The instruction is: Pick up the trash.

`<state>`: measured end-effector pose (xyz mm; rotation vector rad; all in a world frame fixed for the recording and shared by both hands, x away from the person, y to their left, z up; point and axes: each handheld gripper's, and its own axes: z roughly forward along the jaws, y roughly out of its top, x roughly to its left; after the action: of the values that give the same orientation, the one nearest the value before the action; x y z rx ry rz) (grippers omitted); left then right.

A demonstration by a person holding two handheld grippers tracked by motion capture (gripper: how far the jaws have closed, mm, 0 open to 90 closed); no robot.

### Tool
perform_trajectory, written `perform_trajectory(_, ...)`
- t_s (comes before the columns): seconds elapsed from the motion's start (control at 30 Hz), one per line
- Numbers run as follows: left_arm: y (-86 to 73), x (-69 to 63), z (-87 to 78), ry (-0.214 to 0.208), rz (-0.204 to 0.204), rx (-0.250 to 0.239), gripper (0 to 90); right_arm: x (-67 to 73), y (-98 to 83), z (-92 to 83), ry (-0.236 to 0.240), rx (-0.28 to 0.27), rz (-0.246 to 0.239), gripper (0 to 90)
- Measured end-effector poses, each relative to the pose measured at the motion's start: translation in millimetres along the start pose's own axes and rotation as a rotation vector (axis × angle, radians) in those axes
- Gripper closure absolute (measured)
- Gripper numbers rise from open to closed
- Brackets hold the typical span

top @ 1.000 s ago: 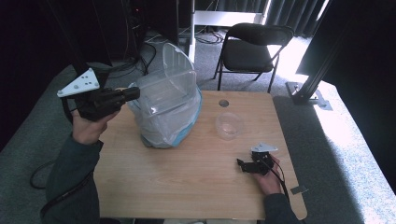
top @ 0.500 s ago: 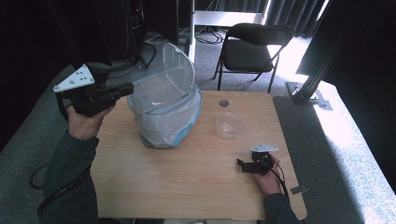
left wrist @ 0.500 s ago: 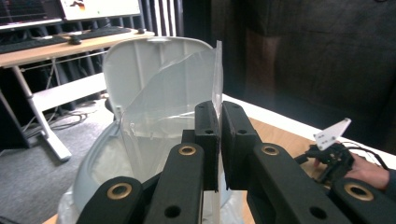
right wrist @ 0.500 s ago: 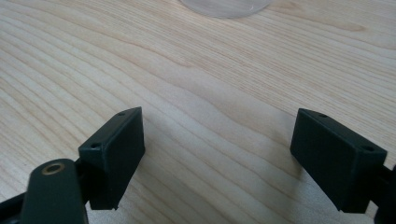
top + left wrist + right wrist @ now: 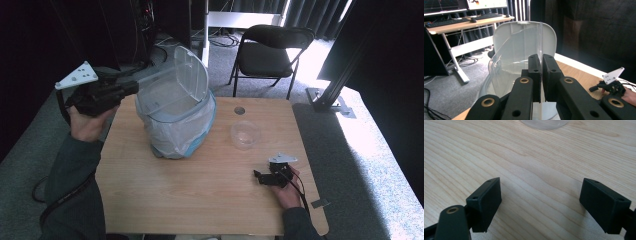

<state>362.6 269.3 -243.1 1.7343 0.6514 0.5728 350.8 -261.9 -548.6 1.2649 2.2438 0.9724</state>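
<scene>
At table's (image 5: pixel 200 195) left edge, left gripper (image 5: pixel 131 88) jaws pinch clear bin (image 5: pixel 172 97) rim; right gripper (image 5: pixel 540 203) jaws spread, resting low.

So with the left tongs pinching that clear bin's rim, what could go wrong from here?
1. The left tongs are shut on just the thin rim of the clear bin, so it could slip out or crack.
2. The bin leans toward that grip; pulling further might topple it off the table edge.
3. The small clear bowl sits close by and could get knocked if the bin swings back. The right tongs are open, steadying nothing.
</scene>
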Motion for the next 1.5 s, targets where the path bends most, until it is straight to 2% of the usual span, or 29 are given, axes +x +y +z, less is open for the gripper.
perform_trajectory(0.23, 3.4, 7.3, 2.2, 0.022, -0.010, 0.002, 86.3, 0.0, 0.0, 0.0, 0.000, 0.000, 0.000, 16.7)
perform_trajectory(0.4, 5.6, 7.3, 8.1, 0.037, 0.008, 0.018, 86.3, 0.0, 0.0, 0.0, 0.000, 0.000, 0.000, 16.7)
perform_trajectory(0.47, 5.4, 5.9, 11.3, 0.027, 0.016, 0.025, 85.7, -0.1, 0.0, 0.0, 0.000, -0.001, -0.002, 16.7)
perform_trajectory(0.57, 4.1, 1.8, 14.4, 0.018, 0.031, 0.030, 76.0, 0.0, -0.1, 0.0, 0.000, -0.001, -0.001, 16.7)
perform_trajectory(0.67, 3.1, -1.5, 16.1, 0.019, 0.043, 0.037, 71.7, 0.1, 0.0, 0.0, 0.000, 0.000, 0.000, 16.7)
perform_trajectory(0.87, 0.6, -4.8, 22.4, 0.015, 0.045, 0.060, 66.9, 0.1, -0.1, 0.0, 0.000, 0.000, 0.000, 16.7)
perform_trajectory(0.93, -1.7, -7.4, 26.6, 0.025, 0.054, 0.079, 66.4, 0.1, -0.1, -0.1, 0.000, 0.000, 0.000, 16.7)
perform_trajectory(1.03, -7.4, -8.5, 29.2, 0.033, 0.044, 0.072, 66.3, 0.1, -0.1, -0.1, 0.000, 0.000, 0.000, 16.7)
perform_trajectory(1.2, -13.3, -2.6, 21.5, 0.054, 0.016, 0.036, 65.8, 0.0, -0.1, 0.0, -0.001, -0.001, -0.001, 16.7)
perform_trajectory(1.3, -15.1, 1.3, 17.6, 0.065, 0.006, 0.034, 65.4, 0.1, -0.1, 0.0, -0.001, -0.001, -0.001, 16.7)
perform_trajectory(1.5, -20.0, 1.5, 18.1, 0.061, -0.001, 0.036, 63.9, 0.1, -0.1, 0.0, -0.001, -0.002, -0.001, 16.7)
